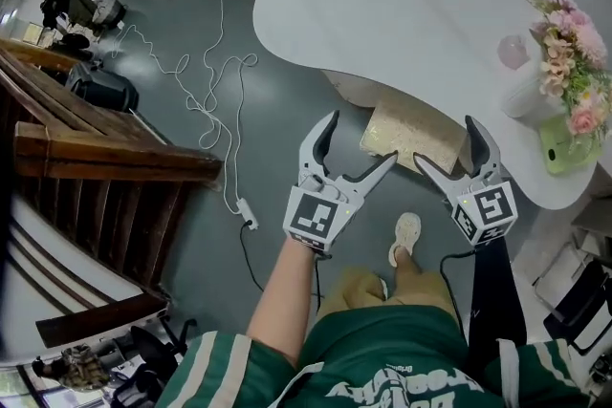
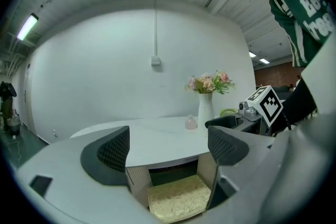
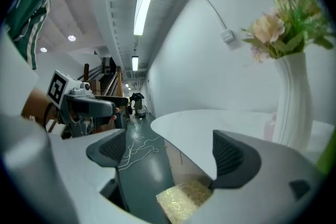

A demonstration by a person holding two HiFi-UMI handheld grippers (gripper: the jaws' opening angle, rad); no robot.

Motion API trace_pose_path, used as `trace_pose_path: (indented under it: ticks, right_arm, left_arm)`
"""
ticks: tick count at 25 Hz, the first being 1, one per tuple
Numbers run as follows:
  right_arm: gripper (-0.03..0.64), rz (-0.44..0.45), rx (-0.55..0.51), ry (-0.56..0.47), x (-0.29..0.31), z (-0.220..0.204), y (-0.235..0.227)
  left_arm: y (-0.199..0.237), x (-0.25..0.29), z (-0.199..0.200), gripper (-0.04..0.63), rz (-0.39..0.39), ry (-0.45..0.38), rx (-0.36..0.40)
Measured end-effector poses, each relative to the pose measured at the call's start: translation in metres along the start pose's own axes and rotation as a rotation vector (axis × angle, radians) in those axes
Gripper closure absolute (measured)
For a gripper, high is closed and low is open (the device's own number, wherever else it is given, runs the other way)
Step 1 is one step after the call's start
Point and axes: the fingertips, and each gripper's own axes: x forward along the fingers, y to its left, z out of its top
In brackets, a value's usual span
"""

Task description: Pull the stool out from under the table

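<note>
While hovering over the grey floor [image 1: 277, 139], holding the left gripper [image 1: 363, 137] and the right gripper [image 1: 445, 140] side by side, jaws of both spread wide with nothing gripped. Pointing both toward the stool [image 1: 411, 137], pale woven seat tucked partly under the white table [image 1: 382, 5], ahead of the grippers and untouched. Seeing a vase [image 1: 526, 93] of pink flowers [image 1: 569, 53] on the table's right end, white cable [image 1: 206, 100] looping across the floor at left.

Far part of stool [image 1: 409, 139] hidden under table [image 1: 382, 14]
</note>
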Motion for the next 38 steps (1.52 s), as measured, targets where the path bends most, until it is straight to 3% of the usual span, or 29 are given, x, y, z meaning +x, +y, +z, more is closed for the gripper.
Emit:
trace_pose_path:
  ticks: [6, 11, 14, 20, 27, 31, 38]
  right_arm:
    - [0.089, 0.054, 0.009, 0.122, 0.033, -0.072, 0.001]
    - [0.098, 0.018, 0.021, 0.204, 0.052, -0.132, -0.009]
    - [0.101, -0.037, 0.028, 0.259, 0.058, -0.165, -0.015]
    - [0.1, -0.234, 0.07, 0.332, 0.064, -0.226, -0.039]
    - [0.083, -0.407, 0.083, 0.375, 0.057, -0.29, -0.061]
    - [0.065, -0.487, 0.087, 0.4, 0.047, -0.332, -0.063]
    - [0.051, -0.545, 0.083, 0.449, 0.025, -0.408, -0.062]
  left_arm:
    - [0.013, 0.029, -0.072, 0.13, -0.033, 0.061, -0.049]
    - [0.023, 0.053, -0.139, 0.13, -0.112, 0.139, -0.06]
    - [0.031, 0.063, -0.18, 0.13, -0.165, 0.178, -0.06]
    - [0.037, 0.081, -0.254, 0.13, -0.307, 0.266, -0.029]
    - [0.038, 0.098, -0.325, 0.13, -0.386, 0.323, 0.014]
    - [0.041, 0.102, -0.368, 0.129, -0.375, 0.332, 0.057]
    - [0.041, 0.104, -0.441, 0.129, -0.335, 0.366, 0.06]
